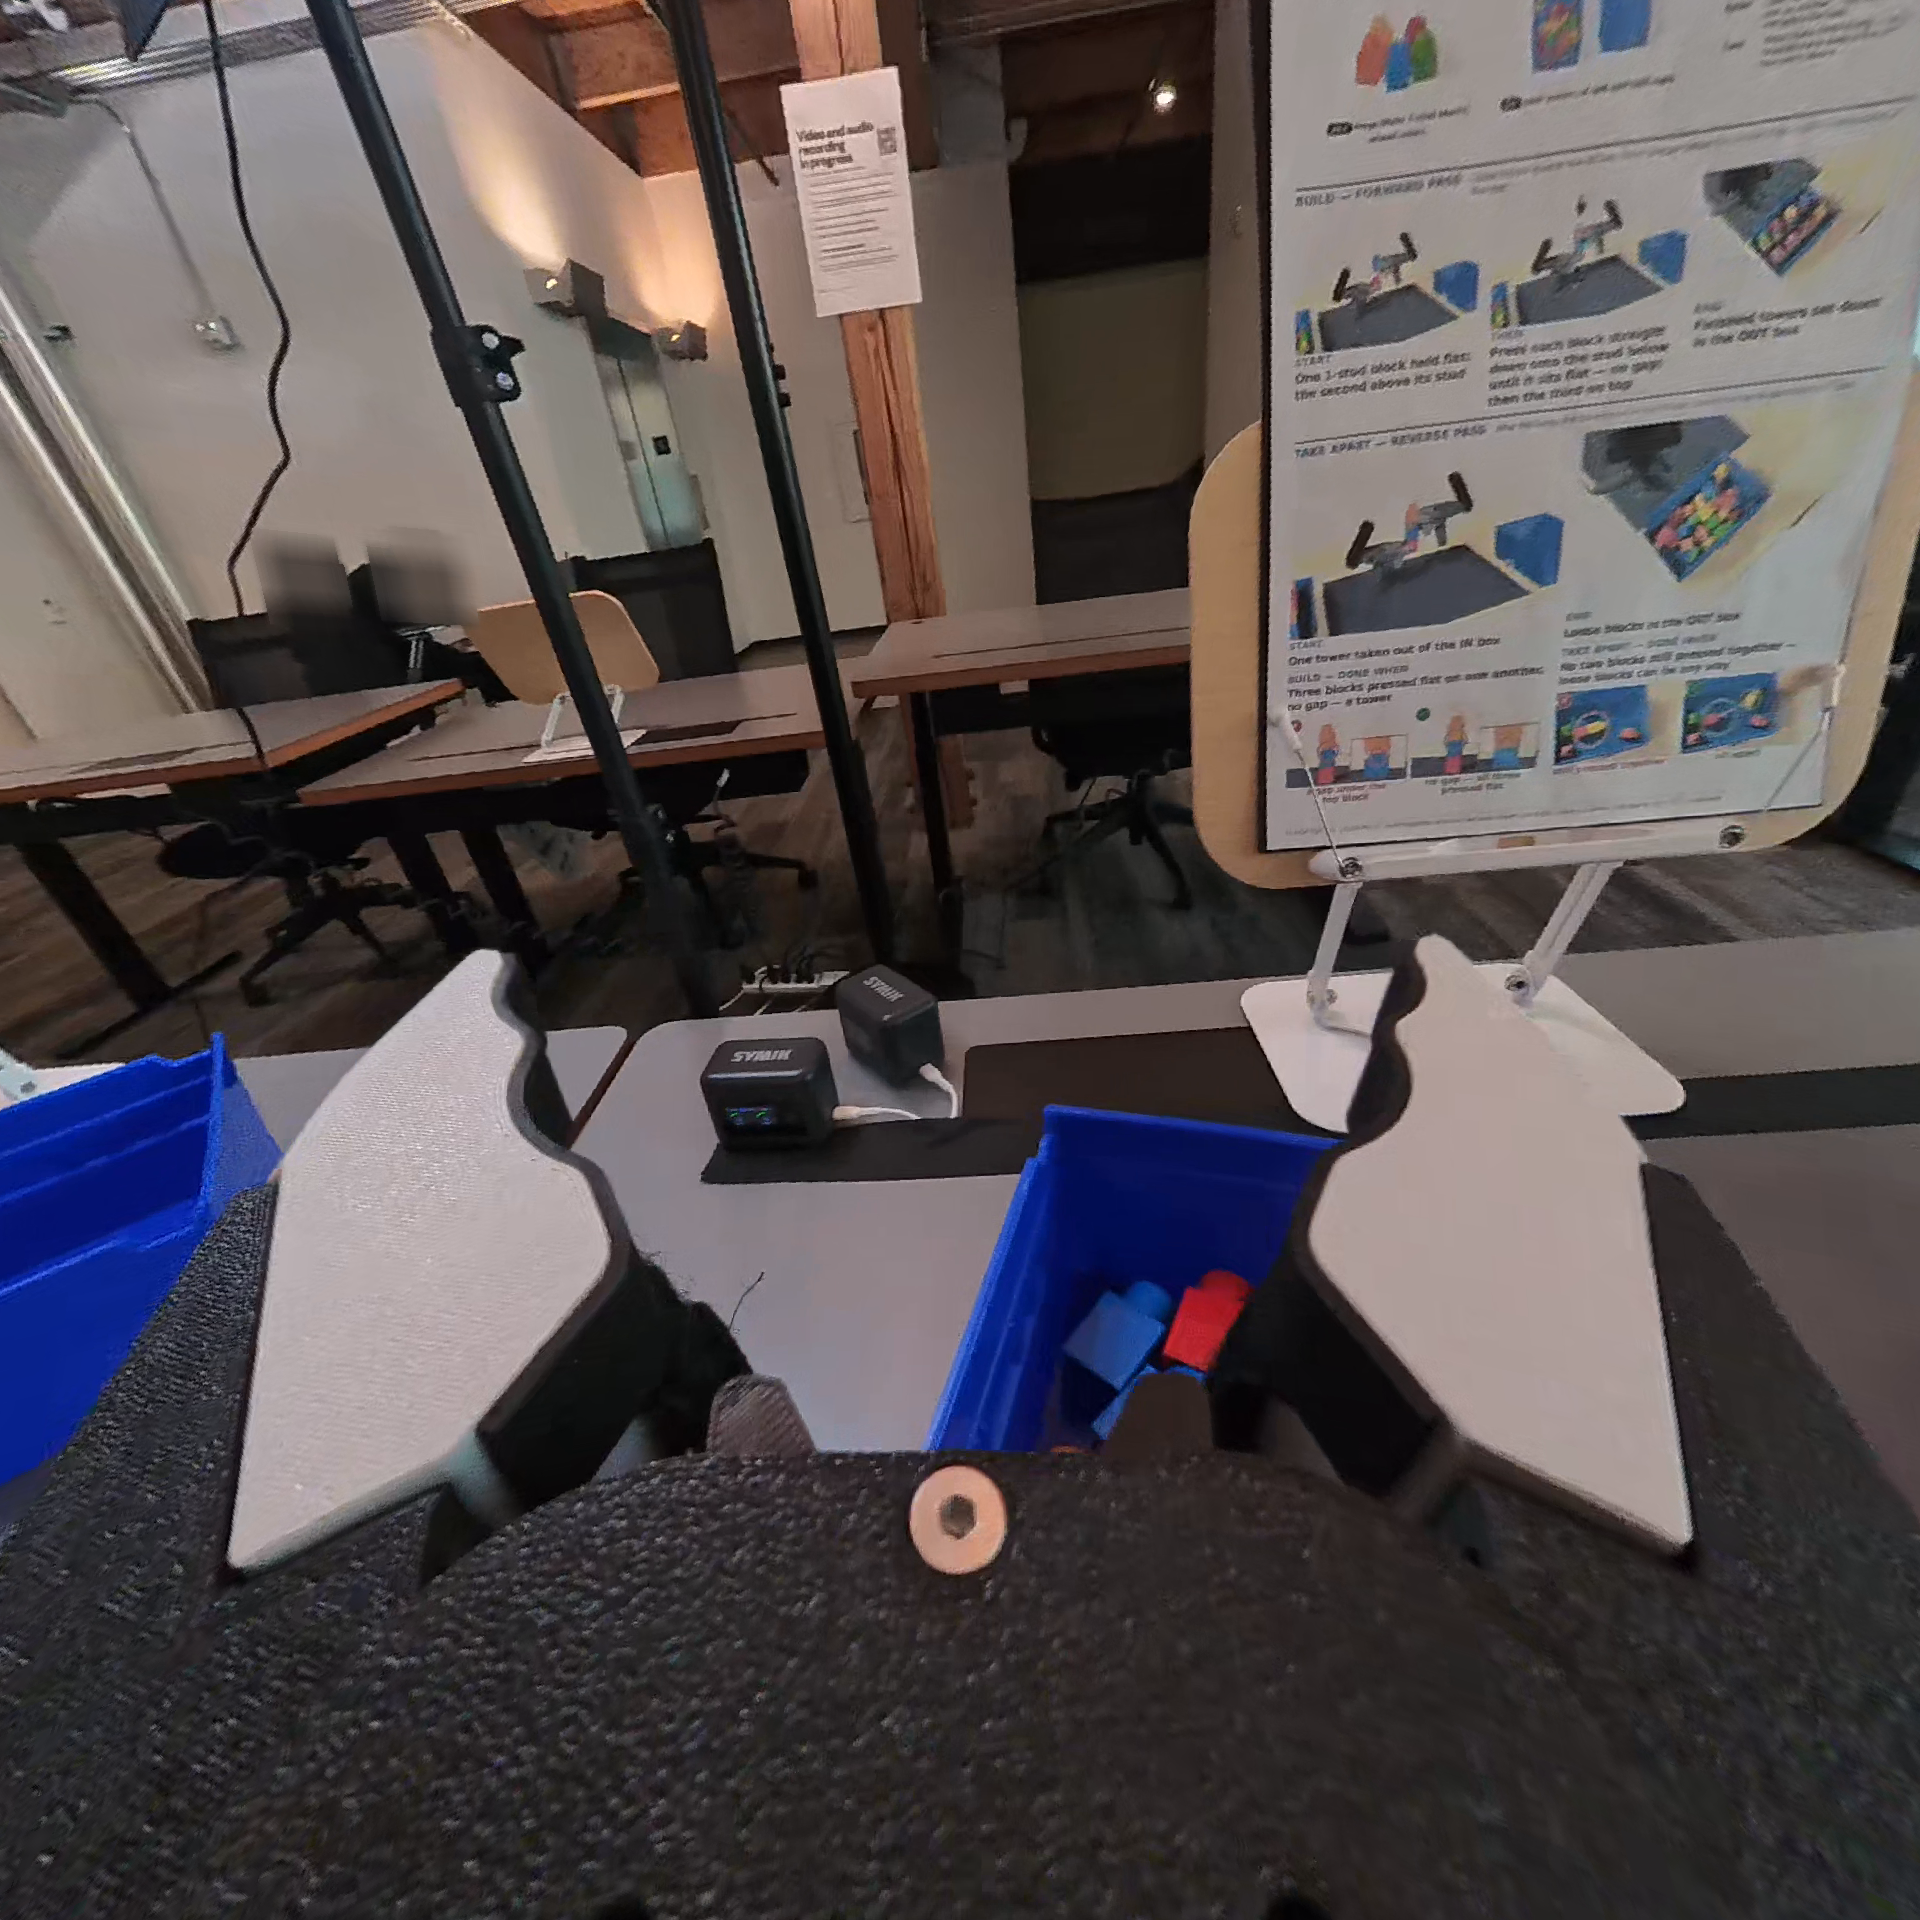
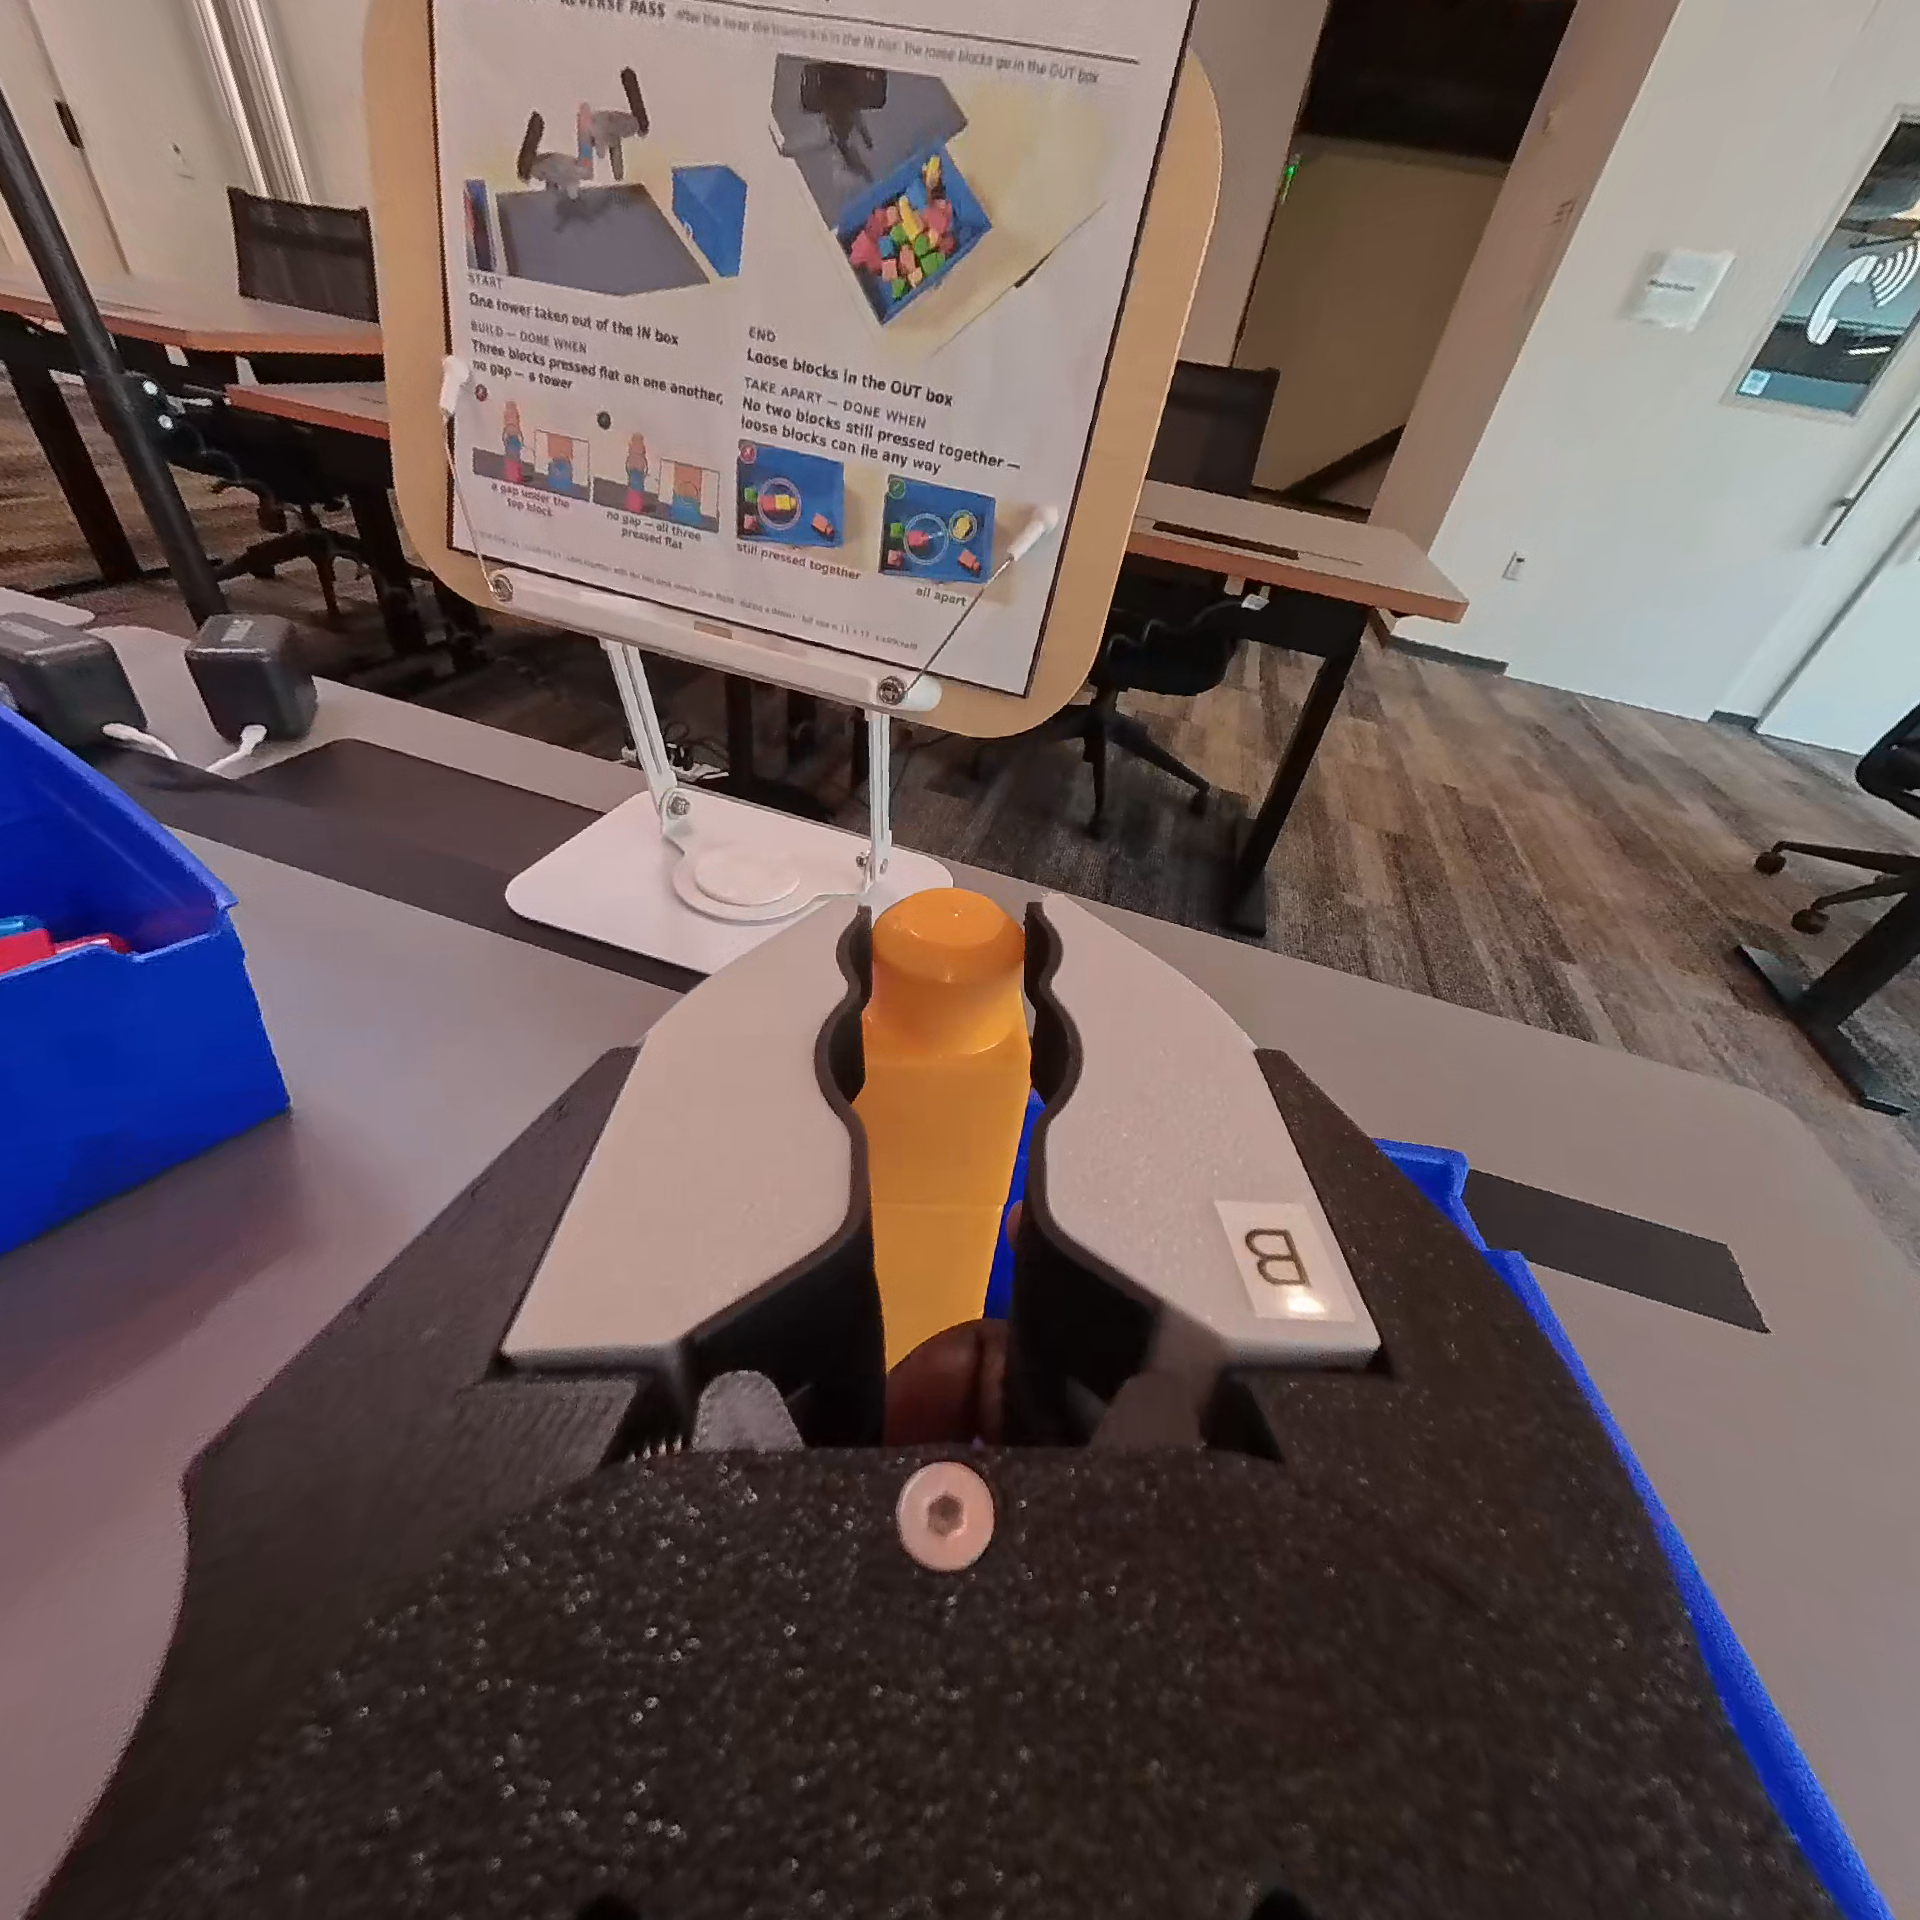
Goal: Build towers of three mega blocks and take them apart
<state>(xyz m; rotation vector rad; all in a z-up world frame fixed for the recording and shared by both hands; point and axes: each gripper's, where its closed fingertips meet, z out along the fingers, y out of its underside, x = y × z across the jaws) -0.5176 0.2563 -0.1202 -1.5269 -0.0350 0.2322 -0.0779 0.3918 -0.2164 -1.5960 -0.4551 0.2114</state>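
Observation:
My right gripper [image 2: 943, 930] is shut on an orange tower of mega blocks [image 2: 940, 1101], stud end pointing forward; a brown block [image 2: 945, 1382] shows at its near end. It is held above a blue bin [image 2: 1538, 1309] beneath the gripper. My left gripper [image 1: 956, 1049] is open and empty, above the grey table. Below and between its fingers stands a blue bin [image 1: 1049, 1288] holding loose blue blocks [image 1: 1117, 1335] and a red block [image 1: 1205, 1320]. This bin also shows at the left of the right wrist view [image 2: 125, 1039].
An instruction board on a white stand [image 1: 1558, 436] stands at the table's far edge, also in the right wrist view [image 2: 790, 312]. Two black chargers [image 1: 769, 1091] sit on black tape. Another blue bin [image 1: 94, 1195] is at far left. Tripod poles [image 1: 499, 447] rise behind.

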